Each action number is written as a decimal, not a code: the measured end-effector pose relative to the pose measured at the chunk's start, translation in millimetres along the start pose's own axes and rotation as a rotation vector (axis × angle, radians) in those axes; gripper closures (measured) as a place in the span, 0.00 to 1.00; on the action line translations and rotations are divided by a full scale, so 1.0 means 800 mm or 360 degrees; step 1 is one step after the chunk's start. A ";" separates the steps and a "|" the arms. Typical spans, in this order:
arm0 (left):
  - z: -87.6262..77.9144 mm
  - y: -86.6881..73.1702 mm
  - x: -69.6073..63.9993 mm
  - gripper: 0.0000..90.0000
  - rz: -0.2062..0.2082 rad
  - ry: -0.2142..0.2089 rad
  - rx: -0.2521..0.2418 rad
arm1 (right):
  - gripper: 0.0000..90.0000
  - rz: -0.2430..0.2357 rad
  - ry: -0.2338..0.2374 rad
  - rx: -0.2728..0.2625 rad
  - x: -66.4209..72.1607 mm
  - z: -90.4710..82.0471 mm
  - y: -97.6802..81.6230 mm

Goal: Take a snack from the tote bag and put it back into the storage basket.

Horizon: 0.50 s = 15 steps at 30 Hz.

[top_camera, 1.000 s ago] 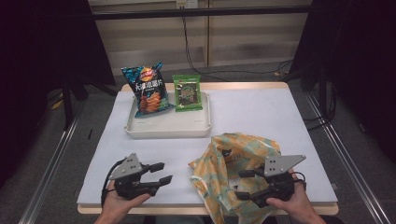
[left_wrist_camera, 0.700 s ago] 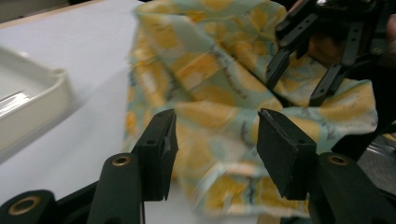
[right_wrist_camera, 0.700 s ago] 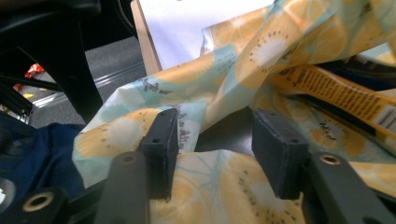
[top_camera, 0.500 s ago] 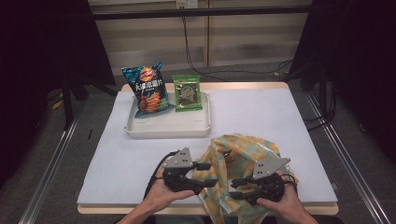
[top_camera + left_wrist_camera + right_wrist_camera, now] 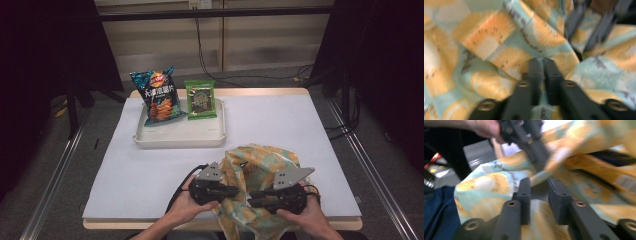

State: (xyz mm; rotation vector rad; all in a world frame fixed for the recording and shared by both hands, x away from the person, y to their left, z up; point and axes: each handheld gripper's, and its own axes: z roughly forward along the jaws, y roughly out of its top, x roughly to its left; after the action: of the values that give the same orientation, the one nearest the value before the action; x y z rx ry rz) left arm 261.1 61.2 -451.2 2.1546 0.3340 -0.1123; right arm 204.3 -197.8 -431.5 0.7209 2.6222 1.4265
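- At the table's near edge, the left gripper (image 5: pixel 231 191) is clamped on the crumpled yellow-and-mint printed fabric bag (image 5: pixel 260 165)
- The right gripper (image 5: pixel 539 195) has been closing, jaws apart around bag fabric
- Farther off, the blue crisp packet (image 5: pixel 157 95) and green snack packet (image 5: pixel 200 98) wait unpacked in the white tray (image 5: pixel 180 137)

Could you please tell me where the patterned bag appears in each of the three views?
High view: the patterned bag lies at bottom centre, near the table edge.
Left gripper view: cloth all around the shut jaws.
Right gripper view: across the middle.
Shared landmark: the left gripper.

The chip bag (image 5: pixel 158 96) bears Chinese characters, too small to read.
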 end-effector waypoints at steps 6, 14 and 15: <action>-0.001 -0.006 0.007 1.00 -0.0005 0.0007 0.0074 | 0.60 0.0083 -0.0151 -0.0120 -0.021 -0.031 -0.002; -0.004 -0.032 0.020 1.00 -0.0060 0.0112 0.0164 | 0.52 0.0165 -0.0355 -0.0066 -0.044 -0.047 -0.022; -0.003 -0.034 0.022 1.00 -0.0058 0.0143 0.0205 | 0.53 0.0172 -0.0375 -0.0051 -0.045 -0.048 -0.024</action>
State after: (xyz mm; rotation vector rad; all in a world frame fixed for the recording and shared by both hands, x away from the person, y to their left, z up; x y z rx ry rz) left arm 270.6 81.3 -475.2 2.2861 0.4288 -0.0589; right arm 218.4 -251.8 -431.4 0.9754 2.4098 1.3141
